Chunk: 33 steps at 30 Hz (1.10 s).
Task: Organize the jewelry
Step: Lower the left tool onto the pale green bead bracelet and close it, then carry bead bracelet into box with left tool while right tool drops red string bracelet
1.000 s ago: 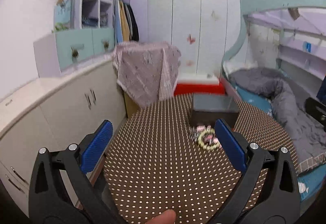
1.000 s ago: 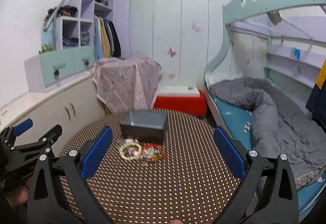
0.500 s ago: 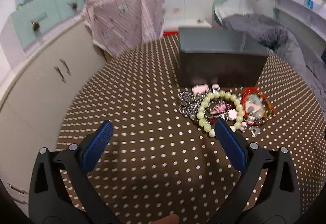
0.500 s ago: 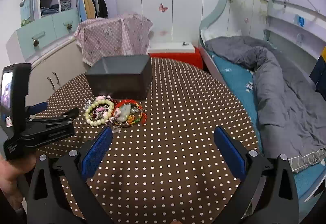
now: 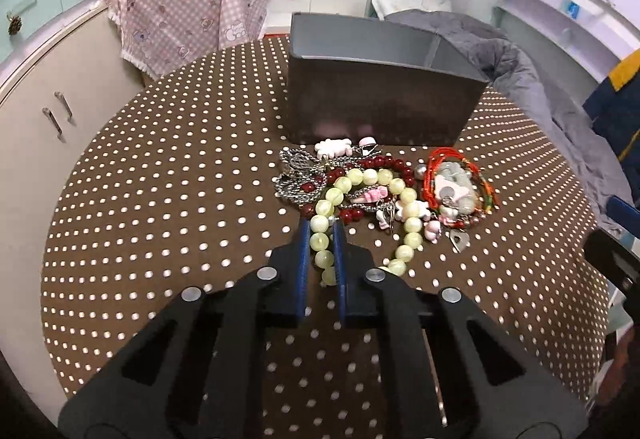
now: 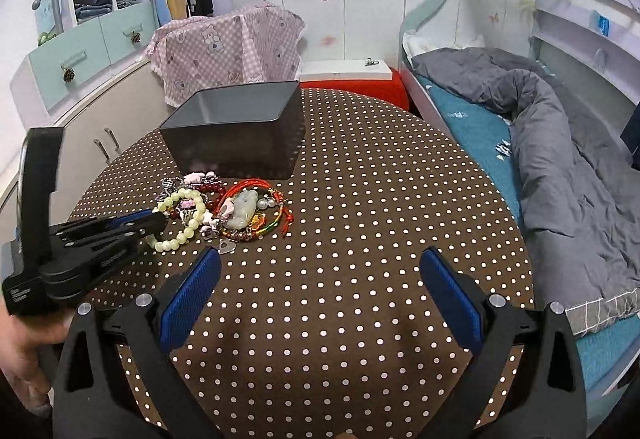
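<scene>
A heap of jewelry lies on the round dotted table (image 5: pixel 160 199) in front of an open grey box (image 5: pixel 376 107). My left gripper (image 5: pixel 321 229) is shut on the pale green bead bracelet (image 5: pixel 400 187), which still rests on the table. Beside it lie a dark red bead bracelet (image 5: pixel 384 162), silver chains (image 5: pixel 294 175) and a red cord bracelet with a jade pendant (image 5: pixel 456 183). In the right wrist view my right gripper (image 6: pixel 318 267) is open and empty, hovering over the table right of the heap (image 6: pixel 224 207); the left gripper (image 6: pixel 154 221) and the box (image 6: pixel 240 131) show there too.
A cabinet (image 6: pixel 100 127) with a pink checked cloth (image 5: pixel 188 23) stands behind the table. A bunk bed with a grey duvet (image 6: pixel 560 143) is on the right. A red and white stool (image 6: pixel 352 79) sits behind the table.
My left gripper has moved forward and down to the heap and closed on the green bead bracelet. My right gripper has come a little lower, still open.
</scene>
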Motion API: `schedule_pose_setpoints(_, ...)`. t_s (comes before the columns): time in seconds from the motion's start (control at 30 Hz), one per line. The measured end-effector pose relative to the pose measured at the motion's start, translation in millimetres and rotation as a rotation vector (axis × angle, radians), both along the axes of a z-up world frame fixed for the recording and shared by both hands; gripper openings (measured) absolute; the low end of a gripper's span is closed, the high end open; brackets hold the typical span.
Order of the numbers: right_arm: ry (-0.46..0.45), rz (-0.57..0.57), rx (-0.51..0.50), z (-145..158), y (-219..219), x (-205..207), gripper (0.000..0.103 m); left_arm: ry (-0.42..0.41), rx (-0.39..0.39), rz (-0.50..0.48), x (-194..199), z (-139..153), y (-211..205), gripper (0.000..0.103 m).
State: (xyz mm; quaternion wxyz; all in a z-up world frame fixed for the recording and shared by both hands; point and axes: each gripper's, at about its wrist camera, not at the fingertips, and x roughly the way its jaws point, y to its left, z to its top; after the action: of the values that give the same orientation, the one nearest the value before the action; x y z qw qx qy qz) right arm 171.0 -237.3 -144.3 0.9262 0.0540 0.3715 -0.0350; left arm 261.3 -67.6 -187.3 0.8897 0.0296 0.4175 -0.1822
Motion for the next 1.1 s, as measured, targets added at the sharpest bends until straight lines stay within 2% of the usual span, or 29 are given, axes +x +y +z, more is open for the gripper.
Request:
schedule_pose_setpoints(0.37, 0.037, 0.062, 0.014, -5, 5, 27, 0.095, -0.107, -0.036, -0.005, -42, 36, 37, 0.009)
schedule_pose_setpoints(0.47, 0.055, 0.071, -0.011, -8, 4, 45, 0.079, -0.129, -0.031, -0.005, -46, 43, 43, 0.009)
schedule_pose_setpoints(0.53, 0.095, 0.077, -0.013, -13, 2, 61, 0.061, -0.132, -0.036, -0.007, -48, 45, 47, 0.009)
schedule_pose_setpoints(0.67, 0.174, 0.12, -0.046, -27, 11, 85, 0.051, -0.117, -0.066, -0.021, -46, 47, 52, 0.009)
schedule_pose_setpoints(0.73, 0.22, 0.151, -0.074, -37, 20, 94, 0.035, -0.111, -0.072, -0.037, -43, 49, 53, 0.009)
schedule_pose_setpoints(0.77, 0.207, 0.167, -0.115, -40, 26, 95, 0.033, -0.111, -0.07, -0.049, -42, 50, 52, 0.009)
schedule_pose_setpoints(0.8, 0.208, 0.179, -0.116, -40, 28, 95, 0.025, -0.11, -0.07, -0.057, -42, 51, 50, 0.009)
schedule_pose_setpoints(0.83, 0.214, 0.185, -0.1, -39, 29, 94, 0.008, -0.107, -0.07, -0.071, -39, 51, 51, 0.009)
schedule_pose_setpoints(0.9, 0.201, 0.181, -0.095, -33, 29, 89, 0.003, -0.111, -0.065, -0.088, -36, 53, 51, 0.009)
schedule_pose_setpoints(0.97, 0.154, 0.185, -0.038, -18, 24, 80, 0.003, -0.119, -0.071, -0.094, -34, 57, 50, 0.009)
schedule_pose_setpoints(1.1, 0.067, 0.242, -0.038, 17, 25, 65, 0.003, -0.154, -0.089, -0.069, -34, 68, 49, 0.009)
